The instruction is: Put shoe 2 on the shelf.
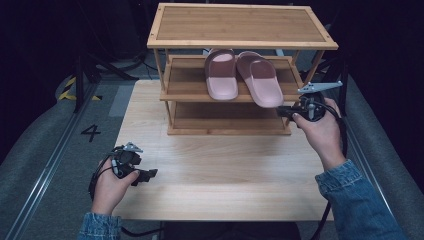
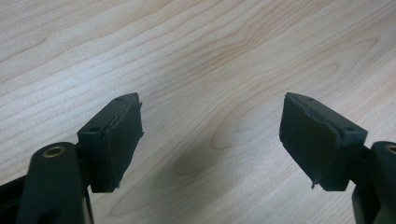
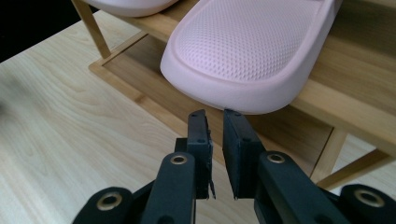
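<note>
Bringing my right gripper (image 3: 215,122) – jaws nearly closed, empty – to heel of right pink rubber slipper (image 1: 261,78) overhanging bamboo rack's middle shelf (image 1: 186,90); pushing squarely. Left gripper (image 2: 210,140) resting wide open.

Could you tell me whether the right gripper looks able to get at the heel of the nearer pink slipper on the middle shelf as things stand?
Probably yes. The right gripper sits just below the slipper's overhanging heel, with nothing between them. Its jaws are nearly closed with nothing in them, so they would likely need to open wider first.
</note>
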